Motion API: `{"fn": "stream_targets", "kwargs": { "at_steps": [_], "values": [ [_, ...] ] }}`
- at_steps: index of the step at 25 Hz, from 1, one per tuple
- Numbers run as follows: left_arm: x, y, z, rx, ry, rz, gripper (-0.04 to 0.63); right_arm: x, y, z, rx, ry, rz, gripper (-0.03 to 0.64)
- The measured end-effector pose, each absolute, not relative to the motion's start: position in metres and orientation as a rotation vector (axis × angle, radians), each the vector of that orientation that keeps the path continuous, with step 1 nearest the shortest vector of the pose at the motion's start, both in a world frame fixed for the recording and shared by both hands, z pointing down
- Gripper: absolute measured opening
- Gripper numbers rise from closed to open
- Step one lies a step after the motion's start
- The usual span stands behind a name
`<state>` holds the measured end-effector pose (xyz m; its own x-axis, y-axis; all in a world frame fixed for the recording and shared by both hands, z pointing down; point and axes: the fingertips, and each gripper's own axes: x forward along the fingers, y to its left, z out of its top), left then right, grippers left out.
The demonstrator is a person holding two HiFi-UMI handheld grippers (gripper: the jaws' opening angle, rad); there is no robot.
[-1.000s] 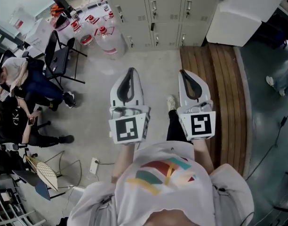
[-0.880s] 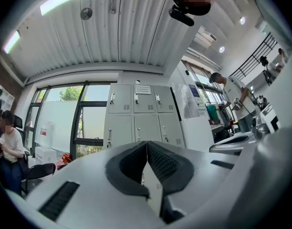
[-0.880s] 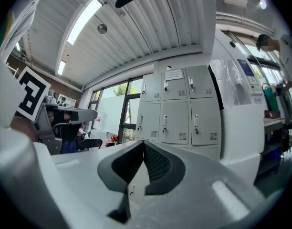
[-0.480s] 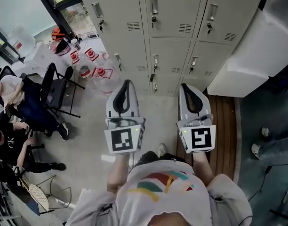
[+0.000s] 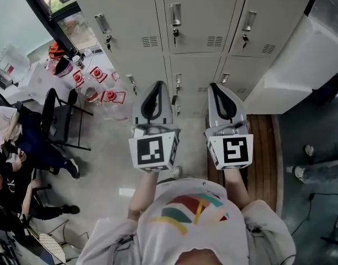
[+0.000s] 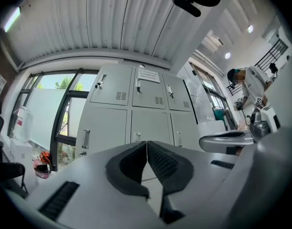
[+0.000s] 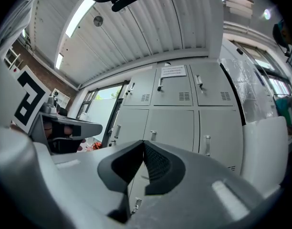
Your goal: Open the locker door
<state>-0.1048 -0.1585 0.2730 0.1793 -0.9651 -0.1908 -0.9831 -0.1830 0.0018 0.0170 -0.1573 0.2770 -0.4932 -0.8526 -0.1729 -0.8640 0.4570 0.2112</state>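
A bank of grey metal lockers (image 5: 196, 32) stands ahead, each door shut, with a small vertical handle (image 5: 175, 14) and a key lock. My left gripper (image 5: 153, 84) and right gripper (image 5: 216, 85) are held side by side, pointing at the lower locker row and short of the doors. Both are shut with nothing between the pads. In the left gripper view the shut left gripper (image 6: 146, 142) points at the lockers (image 6: 136, 109). The right gripper view shows the shut right gripper (image 7: 143, 142) before the same lockers (image 7: 179, 111), with a paper notice (image 7: 173, 71) on the top middle door.
A wooden bench (image 5: 263, 148) runs along the right, and a large white wrapped block (image 5: 301, 65) leans by the lockers. Water jugs (image 5: 97, 87), a black chair (image 5: 61, 120) and seated people (image 5: 9, 142) are at the left. Another person's legs (image 5: 318, 170) show at the far right.
The person has walked up to the lockers, which now fill the top of the head view. Both grippers have come forward and upward with them, still shut.
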Motion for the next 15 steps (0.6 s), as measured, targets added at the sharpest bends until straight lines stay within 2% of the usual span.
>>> {"fn": "stream_targets", "kwargs": {
  "at_steps": [15],
  "values": [
    [-0.12, -0.18, 0.269, -2.32, 1.886, 0.222, 0.015, -0.004, -0.179, 0.279, -1.557, 2.623, 0.388, 0.005]
  ]
}}
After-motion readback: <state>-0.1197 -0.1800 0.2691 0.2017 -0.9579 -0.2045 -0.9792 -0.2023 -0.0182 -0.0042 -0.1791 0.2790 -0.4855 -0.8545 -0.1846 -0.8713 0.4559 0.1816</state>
